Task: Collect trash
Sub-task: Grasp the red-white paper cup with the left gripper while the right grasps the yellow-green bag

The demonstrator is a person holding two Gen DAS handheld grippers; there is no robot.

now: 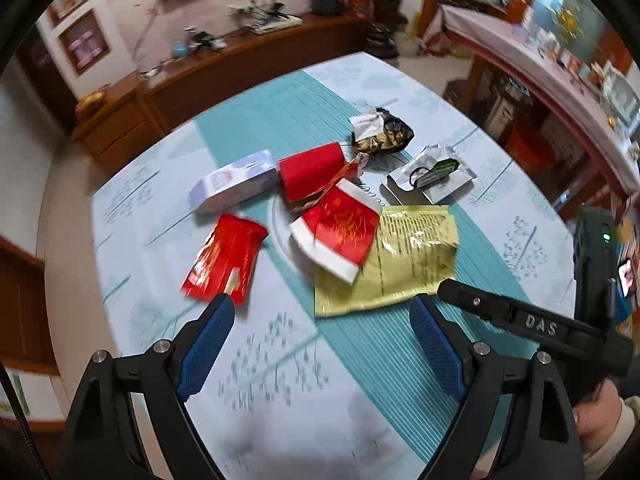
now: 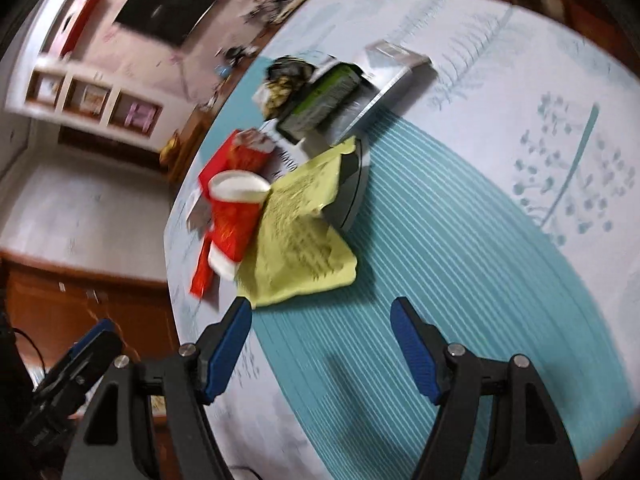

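Two handheld grippers hang over a round table (image 1: 400,360) spread with a teal-and-white cloth, where 7 pieces of litter lie bunched near the middle. The left gripper (image 1: 322,310) stands with its jaws spread wide and nothing between them; dead ahead of its gap lies the yellow printed wrapper (image 1: 404,260), flat, its near edge just beyond the blue pads (image 1: 204,356). Overlapping the wrapper's far left corner is a red paper cup (image 1: 340,232) on its side, and off the left fingertip sits a red foil packet (image 1: 224,258), long axis running away from the camera. Behind them lie a white-and-lilac carton (image 1: 236,186), a second red cup (image 1: 310,170), a crumpled black-and-gold wrapper (image 1: 380,134) and a silver pouch with a green label (image 1: 432,174). The right gripper (image 2: 322,310), likewise wide open and empty, points in from the right; in its view the yellow wrapper (image 2: 300,236) lies just off the left fingertip, up and to the left. Either arm looks near enough, but the left appears squarely lined up; a thin flat sheet probably wants an edge pinch.
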